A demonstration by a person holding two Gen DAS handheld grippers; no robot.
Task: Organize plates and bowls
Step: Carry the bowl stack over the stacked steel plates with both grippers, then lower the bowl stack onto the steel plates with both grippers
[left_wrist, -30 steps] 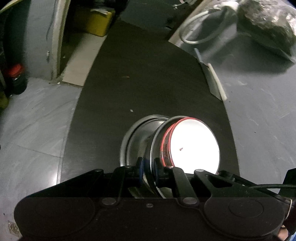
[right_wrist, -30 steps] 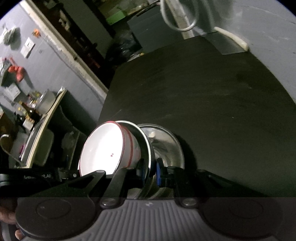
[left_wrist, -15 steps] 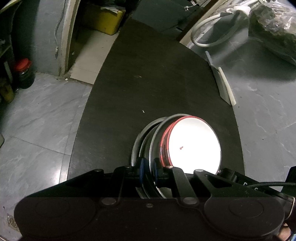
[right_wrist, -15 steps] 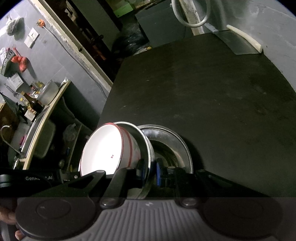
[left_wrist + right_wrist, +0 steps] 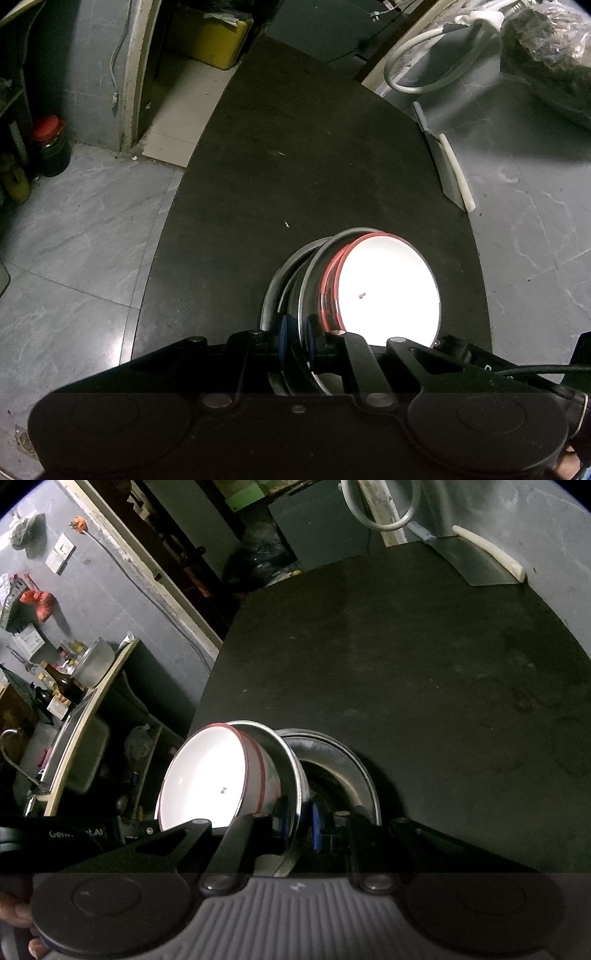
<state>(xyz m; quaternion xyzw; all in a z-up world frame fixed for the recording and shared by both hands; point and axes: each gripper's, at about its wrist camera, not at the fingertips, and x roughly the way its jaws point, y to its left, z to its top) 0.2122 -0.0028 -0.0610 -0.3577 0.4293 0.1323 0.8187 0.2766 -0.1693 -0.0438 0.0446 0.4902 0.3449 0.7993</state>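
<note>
Both claws, left (image 5: 295, 336) and right (image 5: 299, 821), pinch the steel plate's (image 5: 291, 771) rim, apparently steadying the white bowl (image 5: 388, 291) nested inside.

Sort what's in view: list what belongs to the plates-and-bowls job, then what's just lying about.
Part of the job:
- white bowl with red rim, nested in the stack
- steel bowl around it
- steel plate behind
- left gripper and right gripper, each shut on the steel bowl's rim

Just lying about:
- cleaver at the black table edge
- white hose
- yellow box
- red-capped jar
</note>
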